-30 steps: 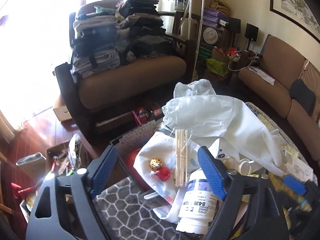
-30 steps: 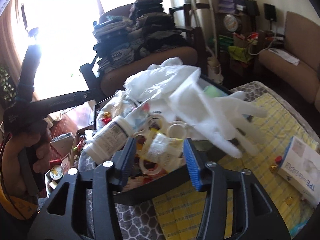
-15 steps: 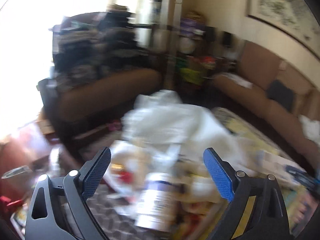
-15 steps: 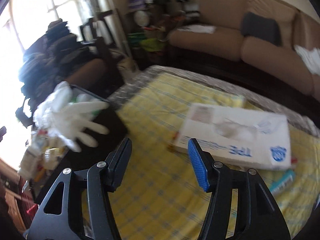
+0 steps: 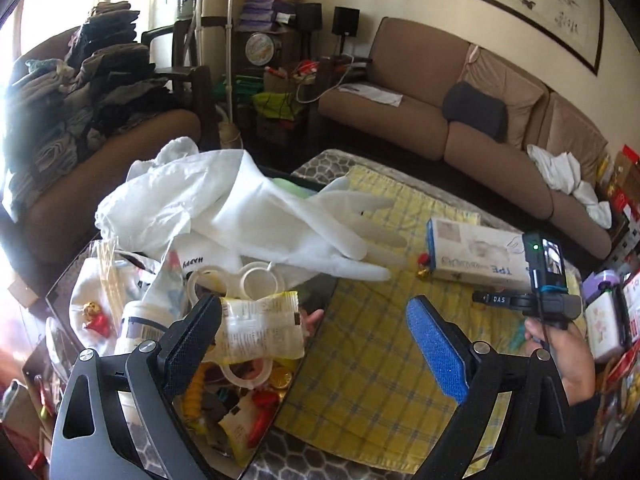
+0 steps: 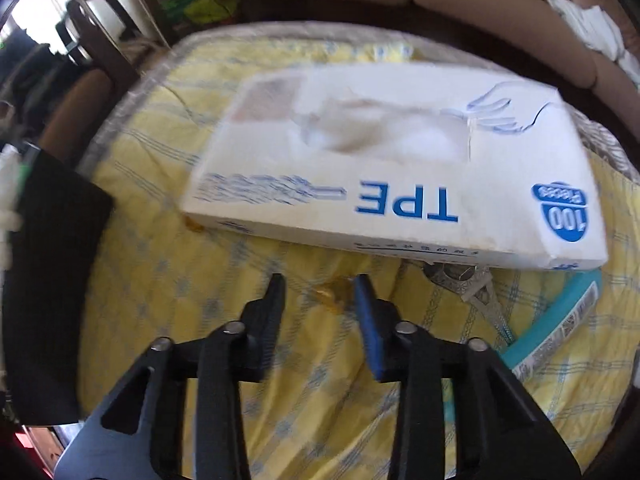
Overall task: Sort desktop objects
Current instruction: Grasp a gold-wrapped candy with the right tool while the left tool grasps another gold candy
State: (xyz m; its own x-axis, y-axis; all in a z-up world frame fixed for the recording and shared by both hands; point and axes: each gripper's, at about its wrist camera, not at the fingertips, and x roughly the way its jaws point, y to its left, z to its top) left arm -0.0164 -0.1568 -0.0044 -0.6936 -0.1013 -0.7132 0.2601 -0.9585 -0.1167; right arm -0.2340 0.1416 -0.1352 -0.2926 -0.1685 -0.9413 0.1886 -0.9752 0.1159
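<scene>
Yellow checked cloth [image 6: 168,280] covers the surface, with a grey honeycomb-patterned mat showing at its edges and a brown sofa [image 5: 460,120] behind. On the cloth lies a flat white cardboard glove box [image 6: 400,168] printed with blue "TPE" lettering and a round "100" badge; its top has a torn oval opening showing pale contents. In the left wrist view the same box [image 5: 476,256] sits well beyond the open tray, with a small red and gold trinket [image 5: 423,266] just beside its near end. A small amber wrapped sweet [image 6: 330,294] lies on the cloth just in front of the box, and a teal-edged packet [image 6: 560,328] pokes out near the box's right corner.

The right gripper [image 6: 320,292] hovers low over the cloth with its jaws partly spread, the sweet between the tips; whether they touch it cannot be told. The left gripper [image 5: 316,340] is spread wide and holds nothing, poised over the edge of a dark tray [image 5: 308,364] heaped with clutter: a white rubber glove [image 5: 320,232] draped across the top, clear tape rolls [image 5: 256,280], a yellow-trimmed snack packet [image 5: 260,328] and a white pill bottle [image 5: 134,328].
</scene>
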